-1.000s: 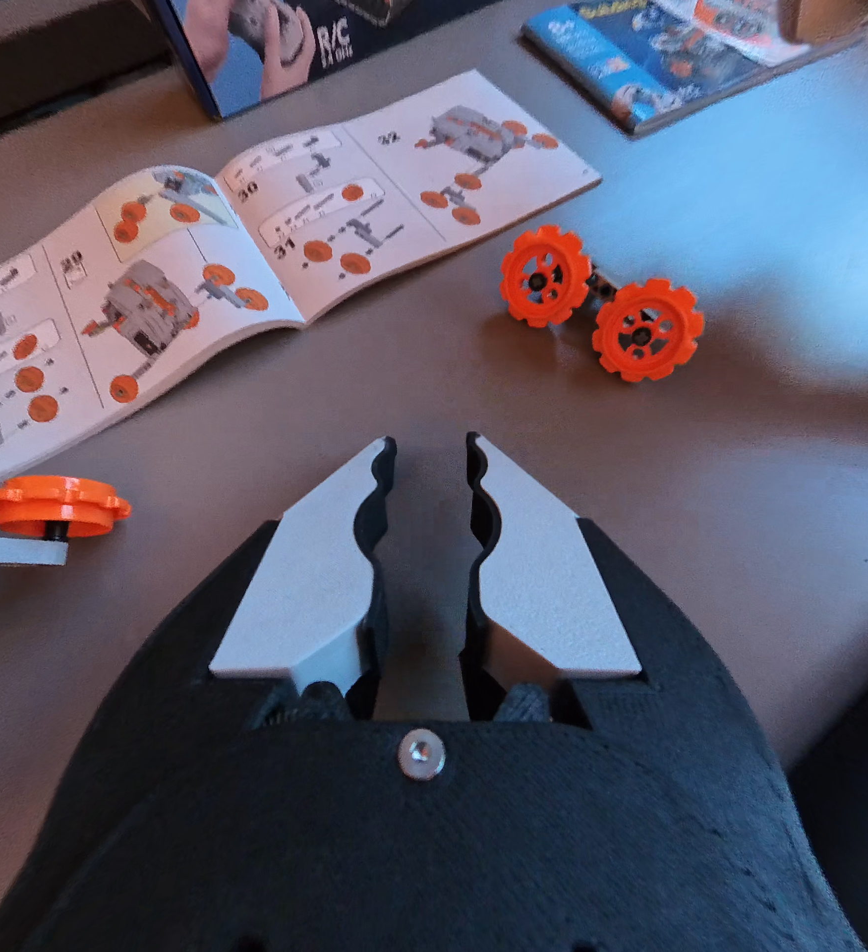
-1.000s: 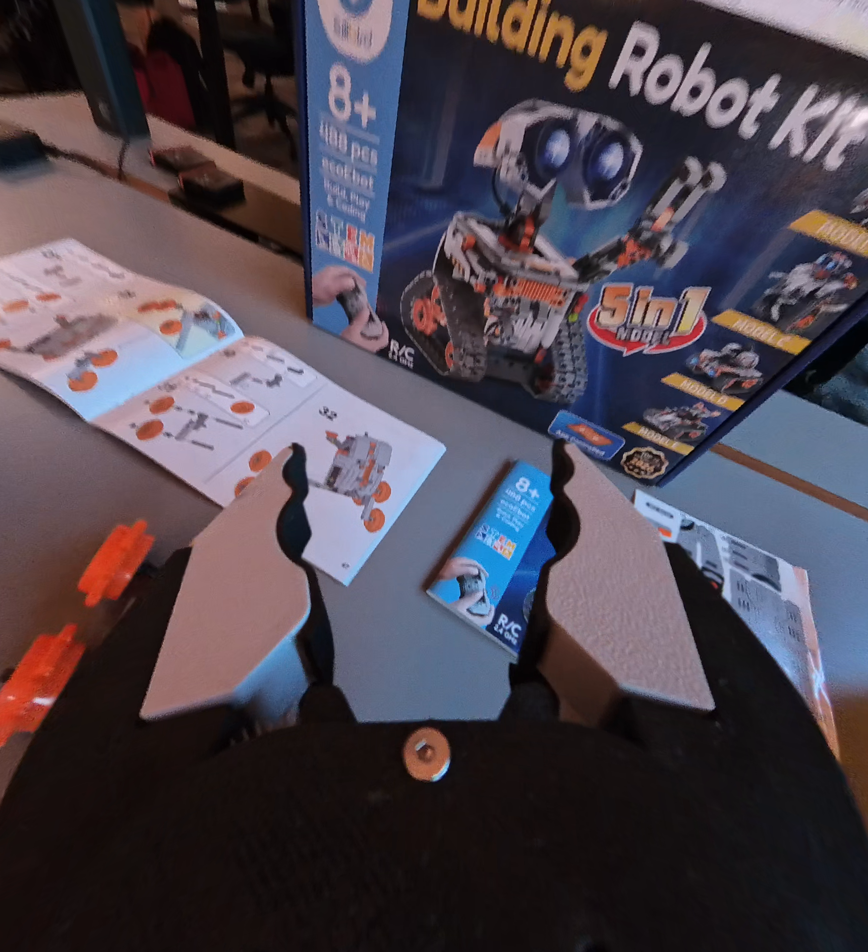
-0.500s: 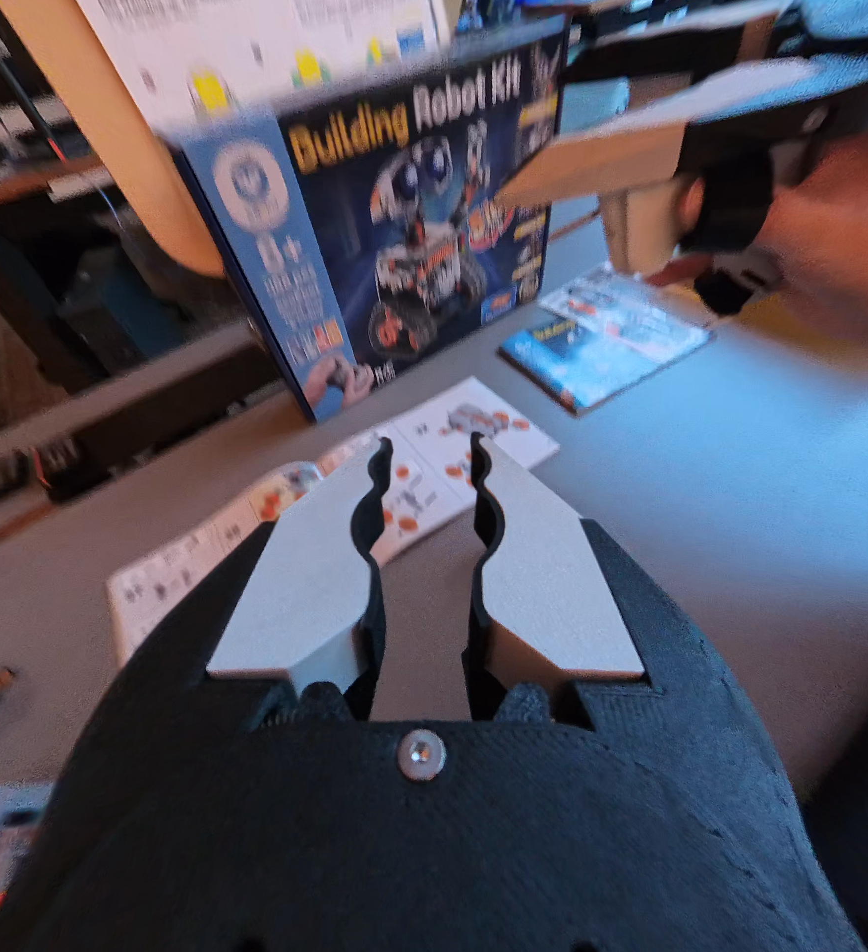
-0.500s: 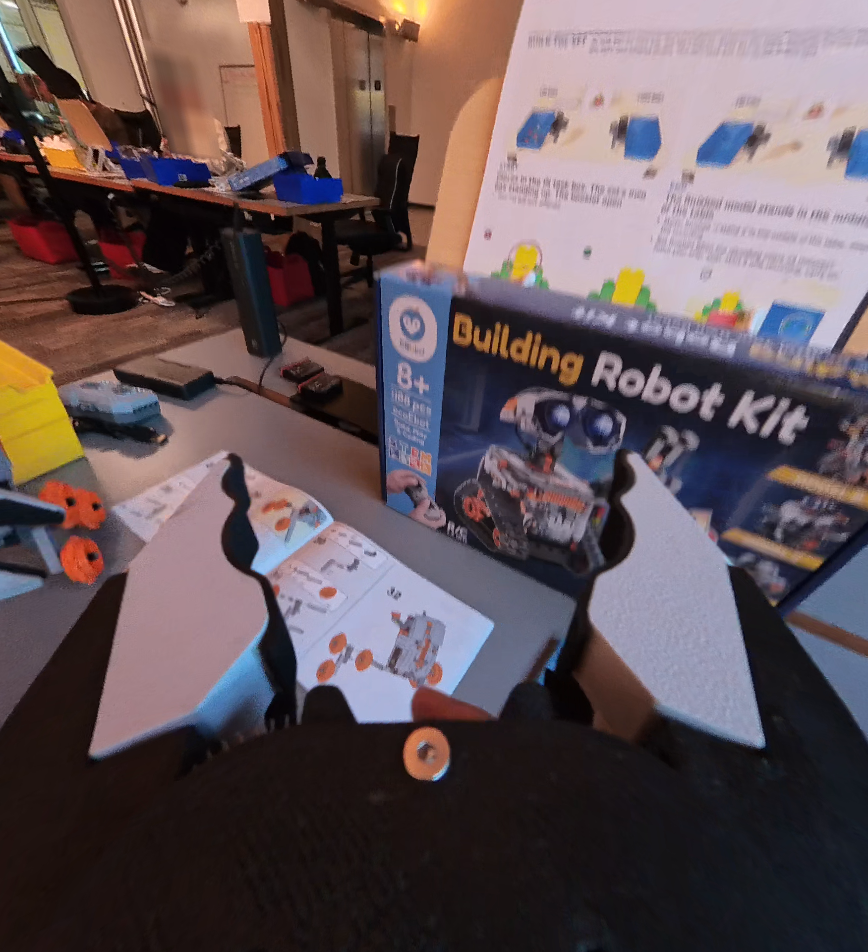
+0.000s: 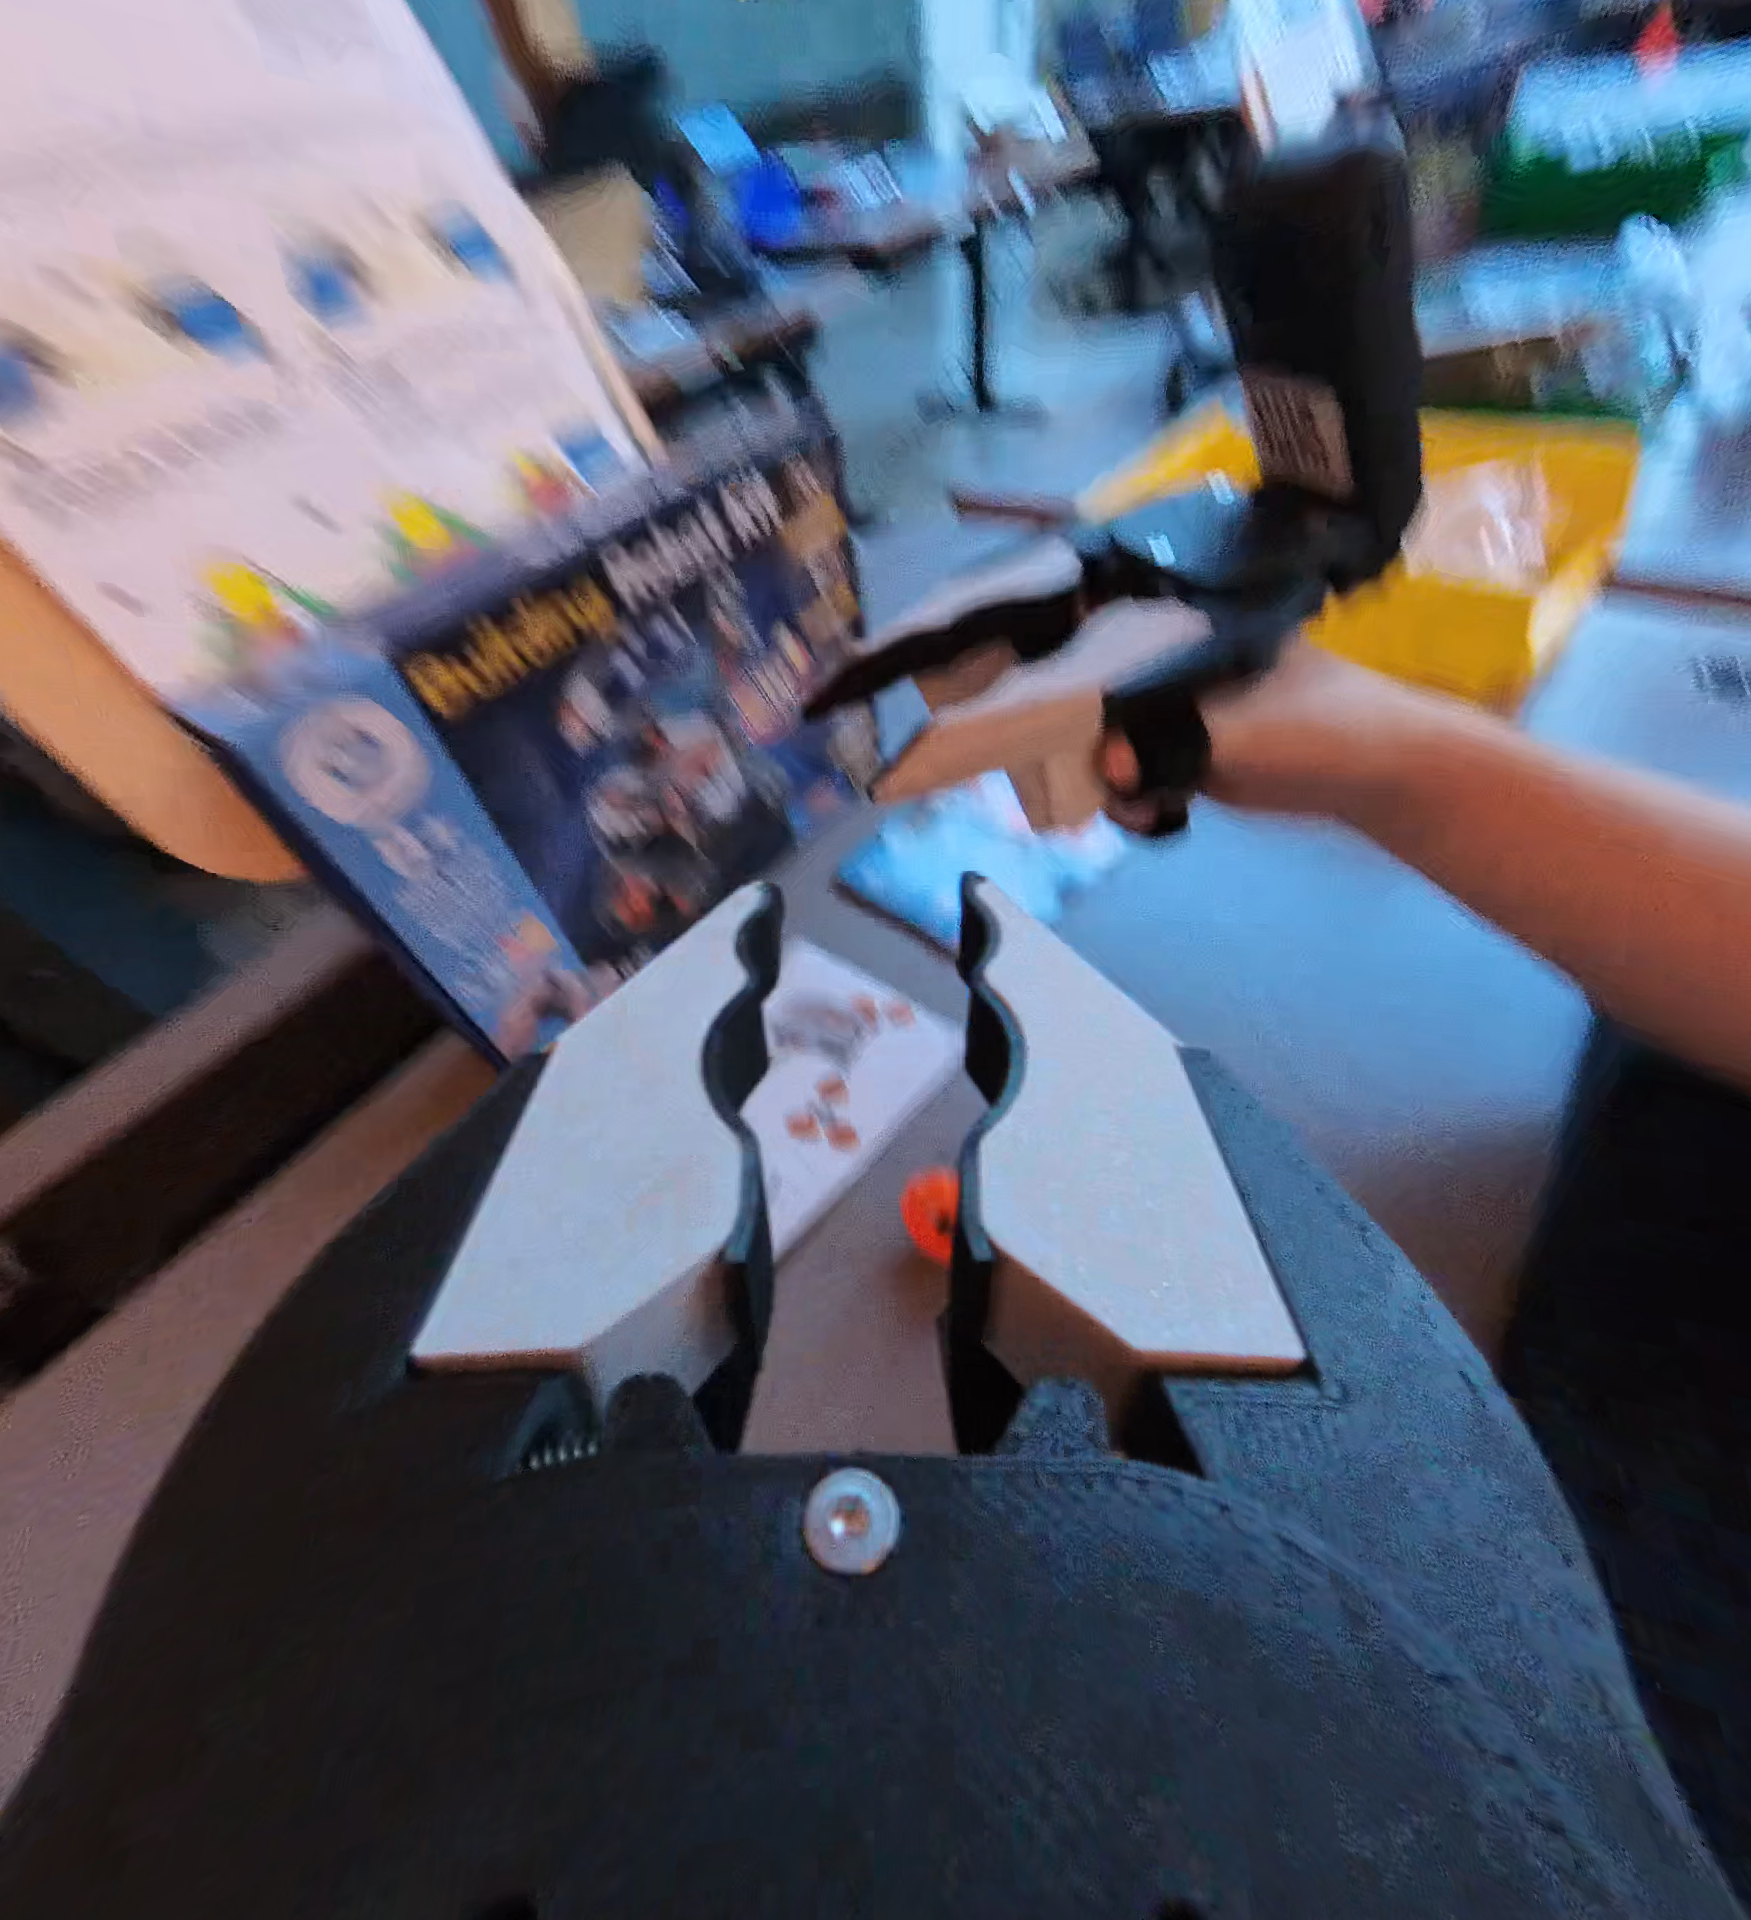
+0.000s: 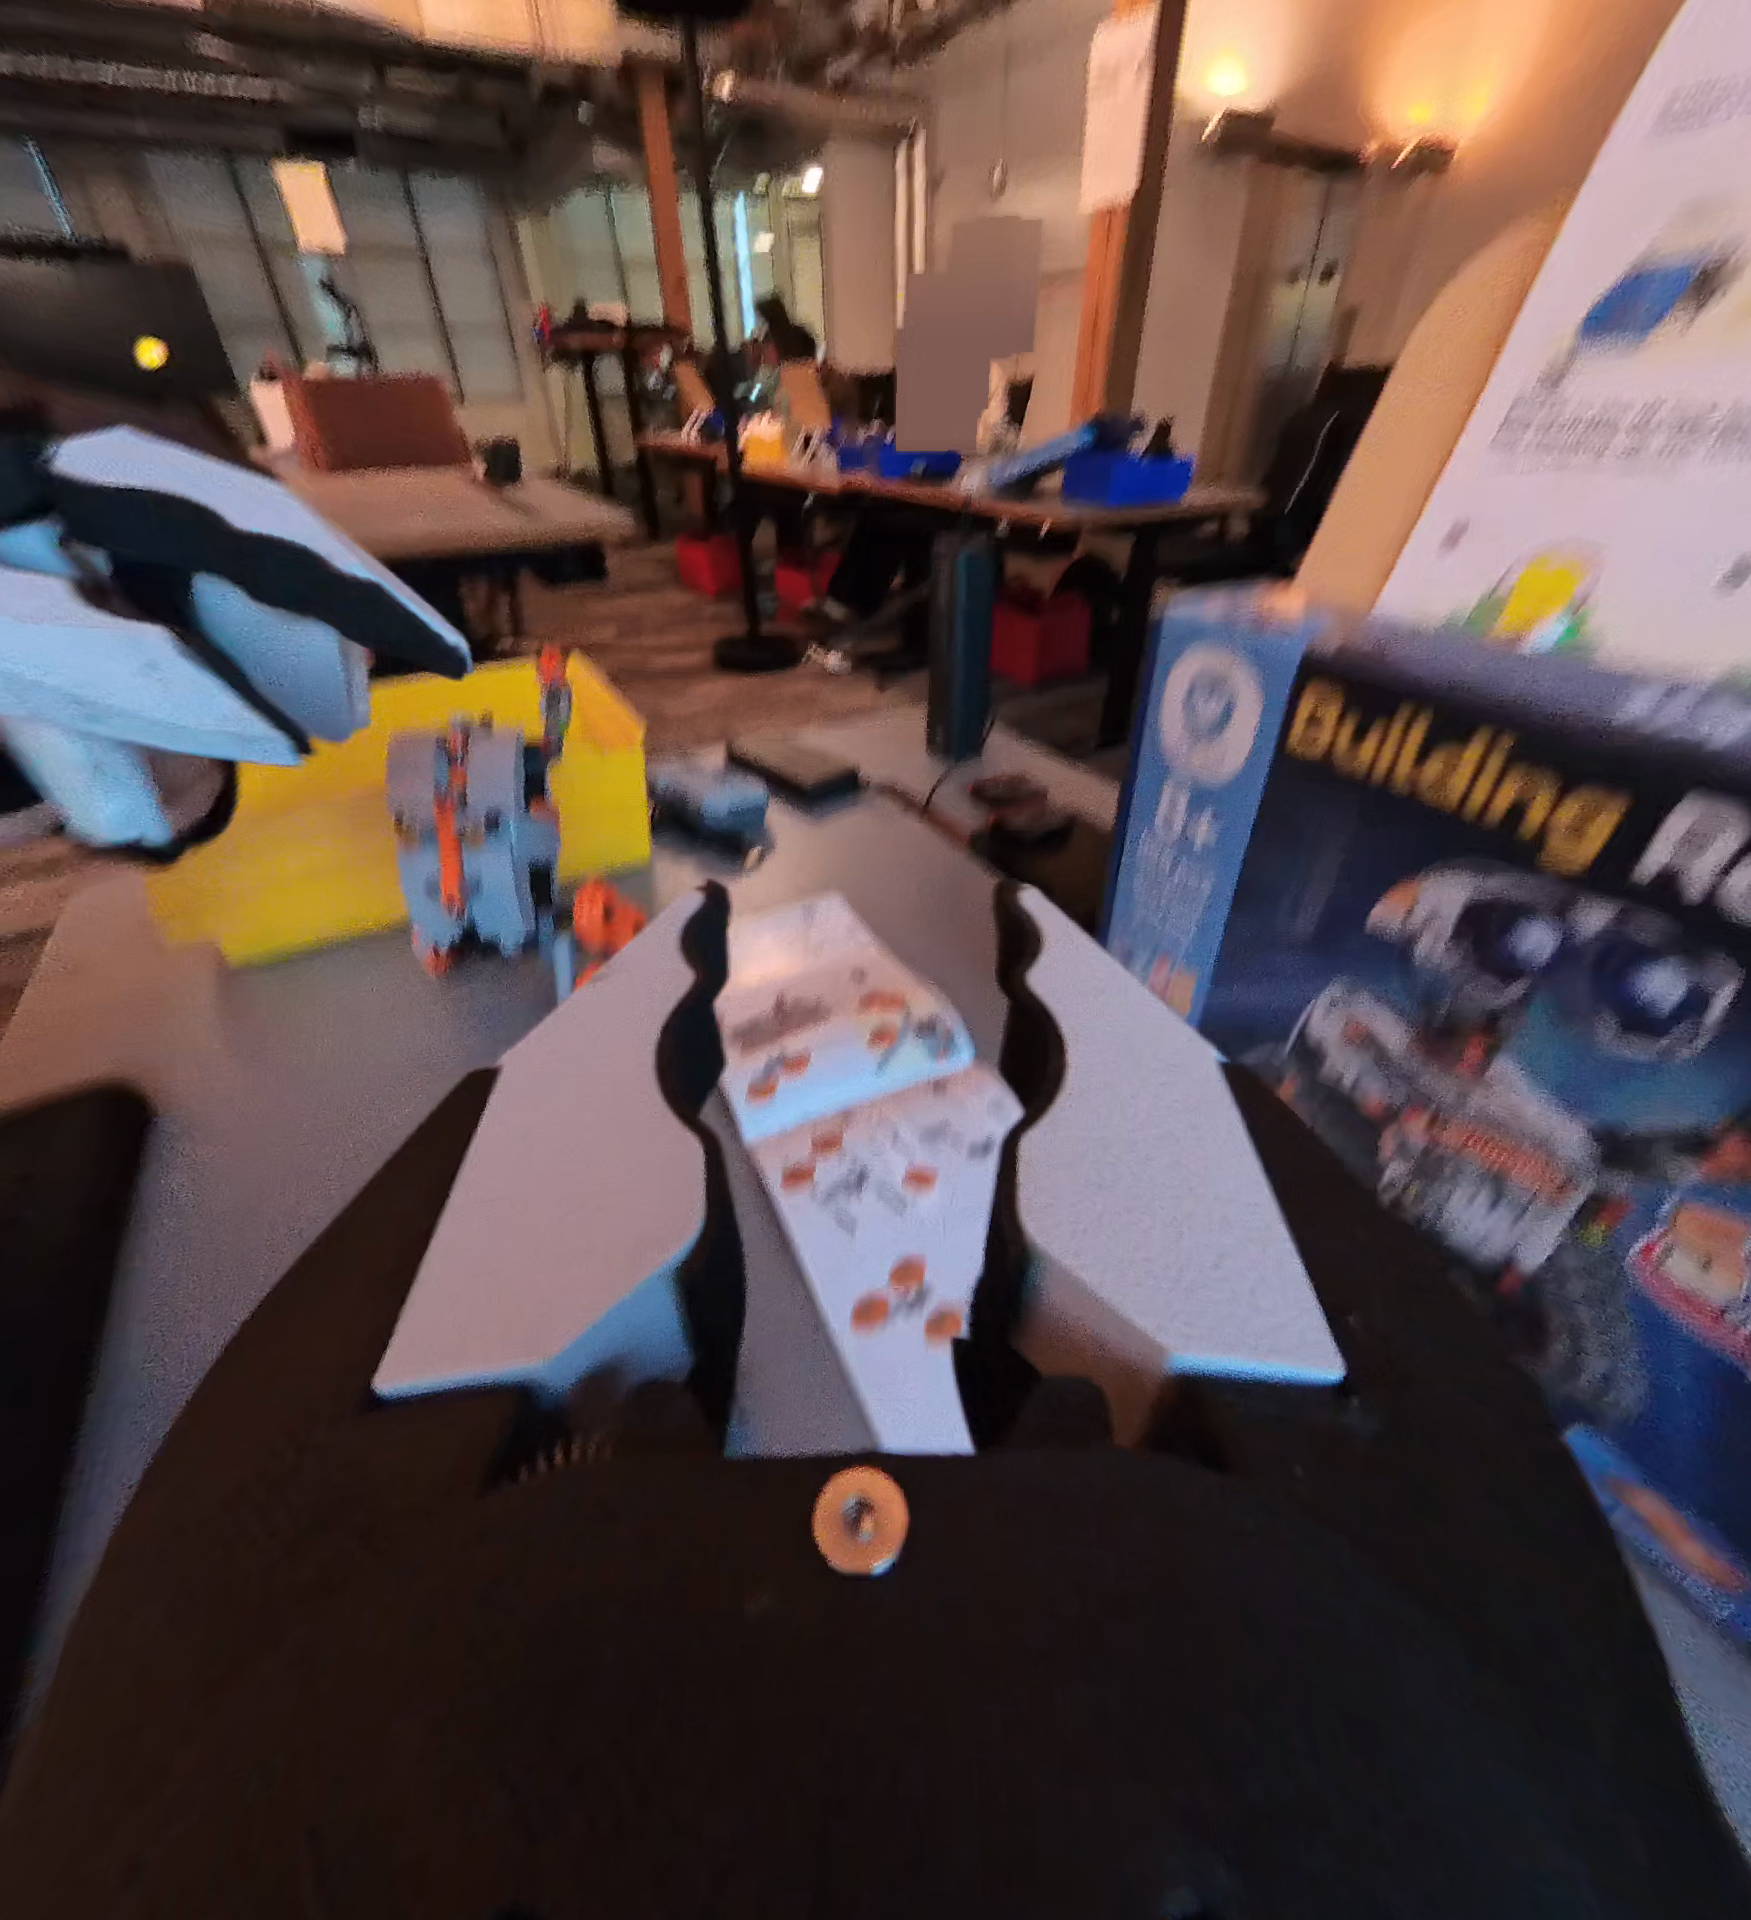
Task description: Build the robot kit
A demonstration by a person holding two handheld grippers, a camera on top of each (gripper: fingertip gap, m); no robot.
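My left gripper [image 5: 871, 904] is open by a narrow gap and empty, raised above the grey table [image 5: 1266, 997]. Under it lie an open instruction booklet [image 5: 850, 1049] and an orange wheel [image 5: 928, 1200]. My right gripper [image 6: 855, 904] is open and empty, held in the air over the same booklet [image 6: 850, 1101]. It also shows in the left wrist view [image 5: 954, 675], held by a hand with a bare forearm [image 5: 1525, 852]. The left gripper shows at the upper left of the right wrist view [image 6: 227, 634]. Both views are motion-blurred.
A dark blue robot kit box [image 6: 1473, 987] stands upright at the right, also in the left wrist view [image 5: 622, 748], with a white poster board [image 5: 175, 312] behind it. A grey-orange brick model [image 6: 476, 831], orange wheels [image 6: 606, 920] and a yellow bin [image 6: 331, 831] are at the table's far left. From either gripper's tips it is about 20 centimetres to the orange wheel [image 5: 928, 1200].
Both grippers have risen from the table and tilted up toward the room. The right gripper's jaws widened, then narrowed. The left gripper's gap is unchanged.
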